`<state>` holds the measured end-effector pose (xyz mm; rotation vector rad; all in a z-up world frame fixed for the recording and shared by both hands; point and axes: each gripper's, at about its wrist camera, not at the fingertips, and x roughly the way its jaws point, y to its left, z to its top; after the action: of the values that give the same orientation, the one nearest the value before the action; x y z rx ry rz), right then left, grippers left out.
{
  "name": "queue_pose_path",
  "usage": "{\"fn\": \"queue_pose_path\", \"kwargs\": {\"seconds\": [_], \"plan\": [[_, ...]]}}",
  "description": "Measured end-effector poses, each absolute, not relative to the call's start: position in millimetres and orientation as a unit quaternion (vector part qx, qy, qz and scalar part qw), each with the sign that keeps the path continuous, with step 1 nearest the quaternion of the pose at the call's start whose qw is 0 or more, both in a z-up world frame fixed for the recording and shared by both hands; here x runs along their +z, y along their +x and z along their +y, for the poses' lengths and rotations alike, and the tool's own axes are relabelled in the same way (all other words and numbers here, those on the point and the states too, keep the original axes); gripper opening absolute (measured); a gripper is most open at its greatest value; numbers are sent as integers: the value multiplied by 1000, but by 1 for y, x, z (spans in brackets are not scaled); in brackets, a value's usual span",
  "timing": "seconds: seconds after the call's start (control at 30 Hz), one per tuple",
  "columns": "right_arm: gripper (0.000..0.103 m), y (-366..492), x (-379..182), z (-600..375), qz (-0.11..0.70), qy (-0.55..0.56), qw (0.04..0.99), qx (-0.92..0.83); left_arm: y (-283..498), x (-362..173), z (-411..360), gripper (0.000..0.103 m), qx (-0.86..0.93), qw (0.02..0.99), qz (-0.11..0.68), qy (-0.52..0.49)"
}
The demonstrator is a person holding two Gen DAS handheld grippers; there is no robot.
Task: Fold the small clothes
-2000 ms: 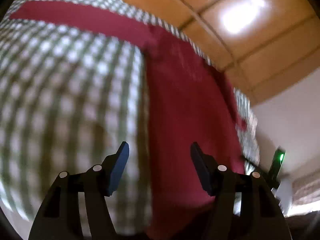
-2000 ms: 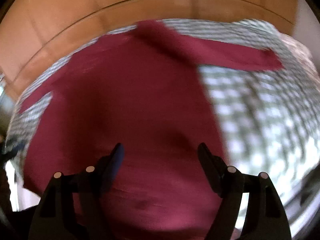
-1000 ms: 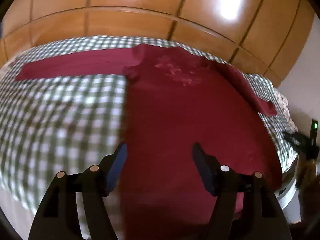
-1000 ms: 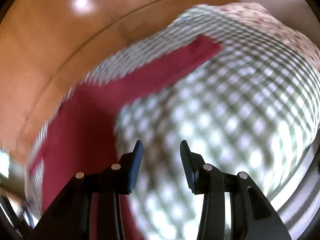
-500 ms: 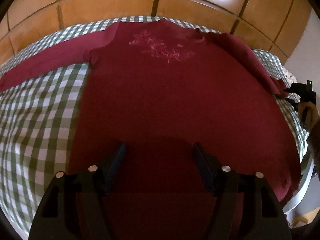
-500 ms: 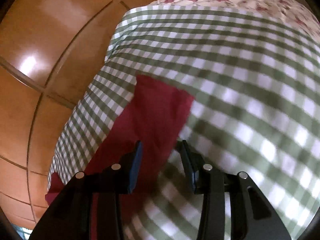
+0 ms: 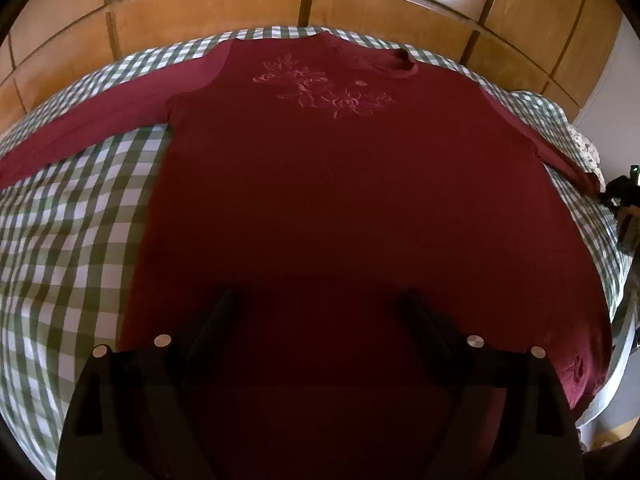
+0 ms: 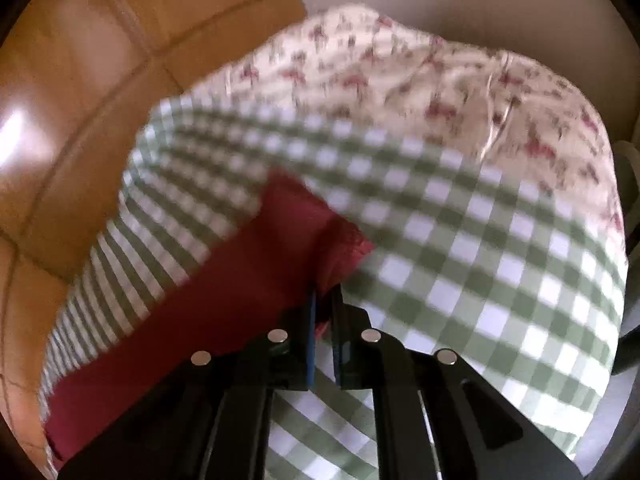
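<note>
Dark-red long-sleeved jersey top (image 7: 352, 208) with a pale flower pattern stitched on the chest lies flat, front up, on the green-and-white checked bedcover (image 7: 68, 240). It takes up most of that cover. Its neck points to the far edge, by the wooden panelled wall (image 7: 200, 8), and its hem lies at the near edge. The long axis that matters now is the line of the two sleeves, which runs across the bed from the left edge to the right edge.

The right sleeve (image 8: 224, 292) stretches out toward the right edge of the bedcover, close to where a cream pillow with small red flowers (image 8: 420, 80) begins. Its cuff end sits at the tips of the right gripper (image 8: 325, 308). The jaws there have just been closing and now stand nearly together, with a pinch of red cloth between them, so they appear to grip the cuff. Of the two hands, this one is far the nearer to that sleeve.

The left gripper (image 7: 320, 312) hovers over the lower middle of the body of the top, near the hem. Its jaws have just been opening and stand wide, with only flat cloth below them and nothing pinched. The left sleeve (image 7: 92, 128) lies well away, toward the left edge.

In my judgement the coming move is to carry the right cuff inward across the chest, along the sleeve line.
</note>
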<state>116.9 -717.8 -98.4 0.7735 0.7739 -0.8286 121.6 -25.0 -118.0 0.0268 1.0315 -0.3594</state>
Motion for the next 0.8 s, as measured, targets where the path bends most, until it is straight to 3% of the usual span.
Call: {"fn": "queue_pose_path", "kwargs": {"seconds": [0.03, 0.07, 0.1, 0.17, 0.43, 0.53, 0.6, 0.73, 0.77, 0.8], "plan": [[12, 115, -100, -715, 354, 356, 775, -383, 122, -117, -25, 85, -172, 854, 492, 13], [25, 113, -101, -712, 348, 359, 778, -380, 121, -116, -24, 85, -173, 852, 493, 12], [45, 110, -101, -707, 344, 365, 781, -372, 121, -115, -22, 84, -174, 851, 495, 11], [66, 105, -94, -694, 342, 363, 788, -362, 118, -107, -13, 84, -169, 855, 491, -1], [65, 99, -70, -550, 421, 298, 847, -130, 94, -77, 60, 84, -96, 878, 464, -57], [59, 87, -77, -476, 466, 266, 843, -28, 81, -80, 86, 73, -92, 873, 475, -68], [45, 72, -84, -431, 495, 248, 833, 20, 71, -87, 96, 66, -97, 864, 488, -74], [41, 37, -94, -377, 524, 220, 821, 52, 54, -97, 97, 50, -135, 850, 503, -84], [38, 30, -95, -368, 529, 211, 820, 50, 50, -99, 96, 44, -142, 848, 504, -83], [32, 21, -98, -360, 535, 209, 817, 51, 46, -103, 94, 28, -148, 845, 508, -81]]}}
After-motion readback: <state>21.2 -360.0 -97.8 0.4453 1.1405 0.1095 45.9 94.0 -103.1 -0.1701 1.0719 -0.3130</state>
